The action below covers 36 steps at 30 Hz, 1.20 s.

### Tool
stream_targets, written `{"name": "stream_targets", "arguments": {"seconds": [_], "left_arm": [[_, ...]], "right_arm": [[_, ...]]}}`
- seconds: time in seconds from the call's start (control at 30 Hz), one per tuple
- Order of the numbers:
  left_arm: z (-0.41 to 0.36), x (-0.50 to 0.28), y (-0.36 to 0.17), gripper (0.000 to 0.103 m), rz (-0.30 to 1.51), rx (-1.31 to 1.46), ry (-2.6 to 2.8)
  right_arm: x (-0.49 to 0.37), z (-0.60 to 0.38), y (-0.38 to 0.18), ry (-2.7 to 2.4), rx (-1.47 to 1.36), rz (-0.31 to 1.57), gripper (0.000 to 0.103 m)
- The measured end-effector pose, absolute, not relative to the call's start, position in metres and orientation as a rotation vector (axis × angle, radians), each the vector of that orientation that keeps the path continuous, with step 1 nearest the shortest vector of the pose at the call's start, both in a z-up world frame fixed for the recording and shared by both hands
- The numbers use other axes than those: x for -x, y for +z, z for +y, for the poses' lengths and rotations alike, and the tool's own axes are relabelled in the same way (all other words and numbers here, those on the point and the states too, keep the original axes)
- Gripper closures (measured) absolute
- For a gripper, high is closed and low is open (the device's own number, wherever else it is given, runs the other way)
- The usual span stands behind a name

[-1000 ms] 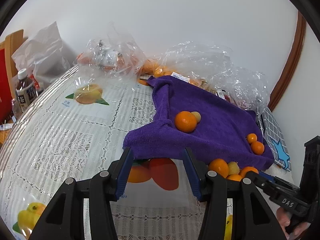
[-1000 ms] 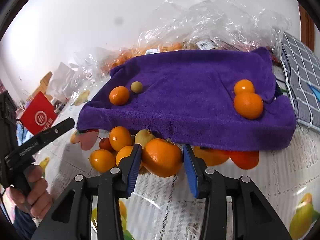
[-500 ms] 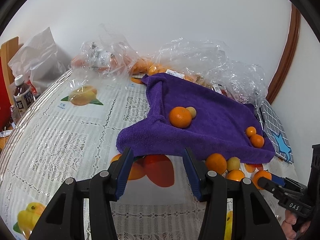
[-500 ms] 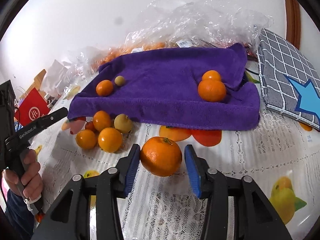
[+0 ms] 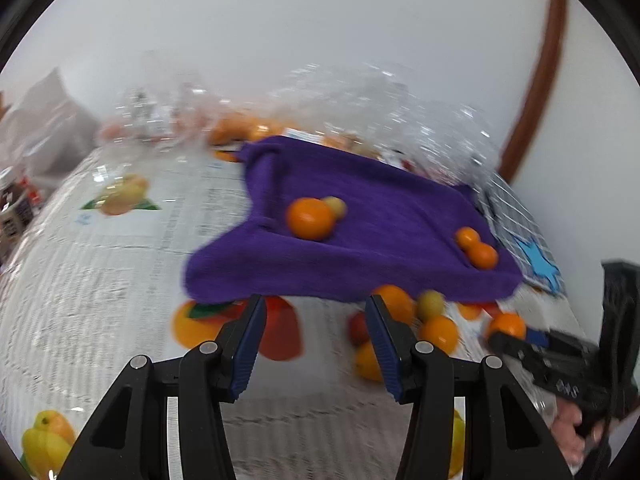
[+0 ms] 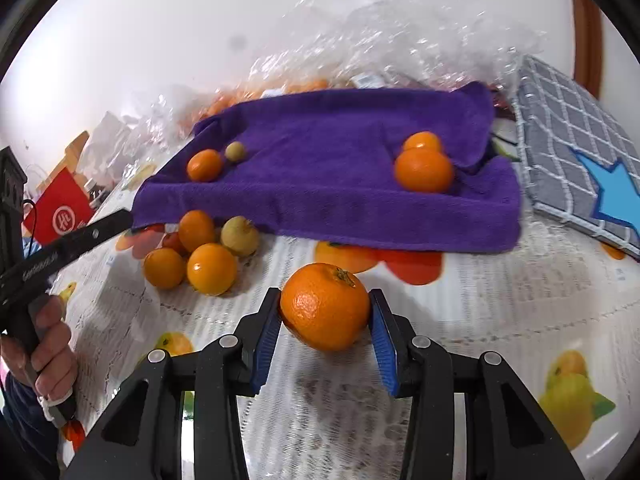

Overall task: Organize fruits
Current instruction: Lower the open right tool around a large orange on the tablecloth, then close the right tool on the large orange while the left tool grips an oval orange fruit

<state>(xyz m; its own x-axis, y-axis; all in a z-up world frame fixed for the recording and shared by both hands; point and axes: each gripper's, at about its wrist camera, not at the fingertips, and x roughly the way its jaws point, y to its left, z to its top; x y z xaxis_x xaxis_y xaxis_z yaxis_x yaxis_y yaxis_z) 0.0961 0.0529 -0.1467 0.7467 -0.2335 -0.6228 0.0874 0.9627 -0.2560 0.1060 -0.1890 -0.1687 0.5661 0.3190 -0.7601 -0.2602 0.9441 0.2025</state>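
Lifted since before, orange (image 6: 325, 306) sits in right gripper (image 6: 325, 336) jaws; no legible labels.

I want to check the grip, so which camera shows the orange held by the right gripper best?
The right wrist view: the held orange fills the foreground, sharp, stem up, pressed between the right gripper's blue fingers. The left wrist view is motion-blurred and shows that orange only small, at the right gripper's tip, above the tablecloth.
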Motion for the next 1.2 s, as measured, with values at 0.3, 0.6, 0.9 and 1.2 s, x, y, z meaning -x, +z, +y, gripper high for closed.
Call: {"name": "stream_targets", "arguments": {"seconds": [0.3, 0.6, 0.9, 1.2], "left_arm": [[0.023, -0.099, -0.159, 0.054, 0.819, 0.156, -0.322], [0.012, -0.106, -0.168, 0.054, 0.879, 0.094, -0.323], [0.018, -0.1, -0.162, 0.063, 0.824, 0.12, -0.335], [0.025, -0.092, -0.15, 0.063, 0.735, 0.162, -0.321]], "right_arm": [[-0.096, -0.22, -0.164, 0.306, -0.121, 0.856, 0.06], [-0.097, -0.217, -0.163, 0.307, -0.134, 0.855, 0.06], [-0.097, -0.222, -0.164, 0.304, -0.155, 0.856, 0.06], [-0.093, -0.223, -0.164, 0.299, -0.167, 0.839, 0.06]]}}
